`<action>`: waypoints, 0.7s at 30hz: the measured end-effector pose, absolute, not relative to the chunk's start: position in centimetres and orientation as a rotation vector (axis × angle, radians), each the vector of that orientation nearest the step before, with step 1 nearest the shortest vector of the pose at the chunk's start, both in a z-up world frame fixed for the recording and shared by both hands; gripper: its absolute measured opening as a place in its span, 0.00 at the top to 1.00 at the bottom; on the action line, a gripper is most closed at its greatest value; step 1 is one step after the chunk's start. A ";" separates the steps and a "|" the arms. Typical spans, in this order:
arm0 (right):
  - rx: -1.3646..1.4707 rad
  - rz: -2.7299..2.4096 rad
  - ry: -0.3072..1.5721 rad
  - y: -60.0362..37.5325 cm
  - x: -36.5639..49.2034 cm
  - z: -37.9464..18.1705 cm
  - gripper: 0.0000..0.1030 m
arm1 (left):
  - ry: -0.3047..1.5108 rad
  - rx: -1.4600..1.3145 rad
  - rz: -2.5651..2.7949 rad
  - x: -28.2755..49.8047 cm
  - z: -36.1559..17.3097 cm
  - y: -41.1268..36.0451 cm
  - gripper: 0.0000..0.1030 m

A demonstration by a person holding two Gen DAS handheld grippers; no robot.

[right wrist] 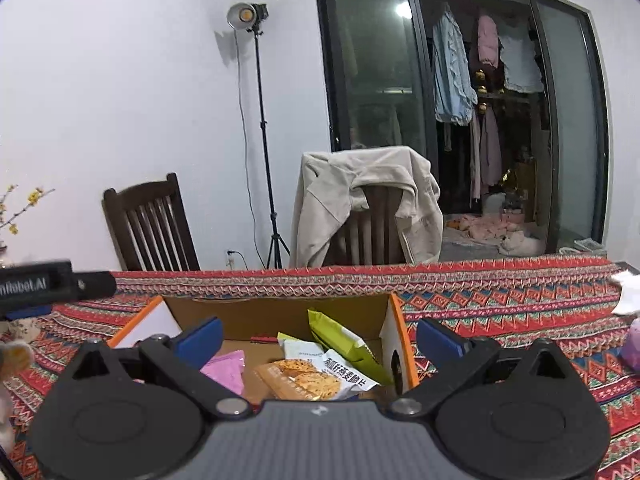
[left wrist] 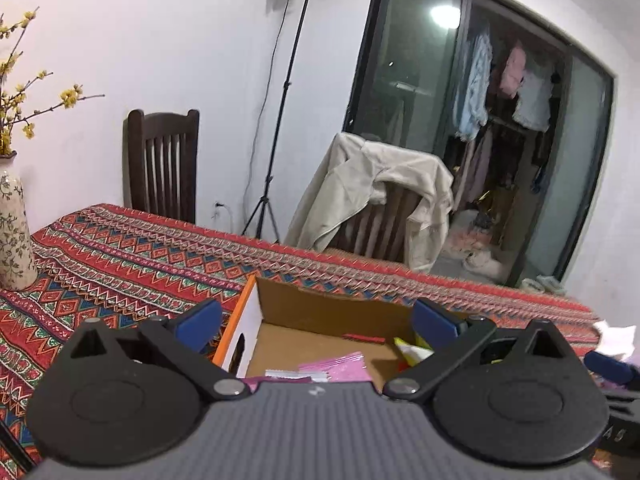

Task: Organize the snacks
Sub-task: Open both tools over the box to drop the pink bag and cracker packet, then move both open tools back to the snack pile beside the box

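An open cardboard box (left wrist: 312,304) with orange edges stands on the patterned tablecloth; it also shows in the right wrist view (right wrist: 276,312). Inside lie pink packets (left wrist: 344,366) (right wrist: 226,370), a yellow-green bag (right wrist: 344,340) and a cookie packet (right wrist: 304,380). My left gripper (left wrist: 318,322) is open and empty above the box's near side. My right gripper (right wrist: 320,338) is open and empty above the box, over the snack packets. The left gripper's body (right wrist: 48,282) shows at the left edge of the right wrist view.
A flowered vase (left wrist: 14,224) with yellow blossoms stands at the table's left. Two wooden chairs (right wrist: 148,228) stand behind the table, one draped with a beige jacket (right wrist: 360,196). A light stand (right wrist: 264,140) is by the wall. White tissue (right wrist: 626,294) lies at right.
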State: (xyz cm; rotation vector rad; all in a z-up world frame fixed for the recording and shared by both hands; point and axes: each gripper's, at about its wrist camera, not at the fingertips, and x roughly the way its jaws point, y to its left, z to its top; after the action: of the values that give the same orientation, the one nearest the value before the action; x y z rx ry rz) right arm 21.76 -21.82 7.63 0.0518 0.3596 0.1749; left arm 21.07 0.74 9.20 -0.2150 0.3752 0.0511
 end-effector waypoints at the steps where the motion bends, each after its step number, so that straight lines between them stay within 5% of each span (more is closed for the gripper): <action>1: 0.049 0.176 0.359 -22.0 21.3 7.7 0.00 | 0.373 -0.212 0.050 20.7 9.4 0.7 0.00; 21: -0.022 0.174 0.546 -25.2 12.8 2.7 0.00 | 0.518 -0.142 0.070 12.7 3.3 4.8 0.00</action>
State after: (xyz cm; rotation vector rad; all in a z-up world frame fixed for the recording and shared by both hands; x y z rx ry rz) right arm 12.80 -25.15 2.69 -0.0218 0.5465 0.1744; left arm 12.75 4.80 3.27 -0.1419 0.5182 0.0695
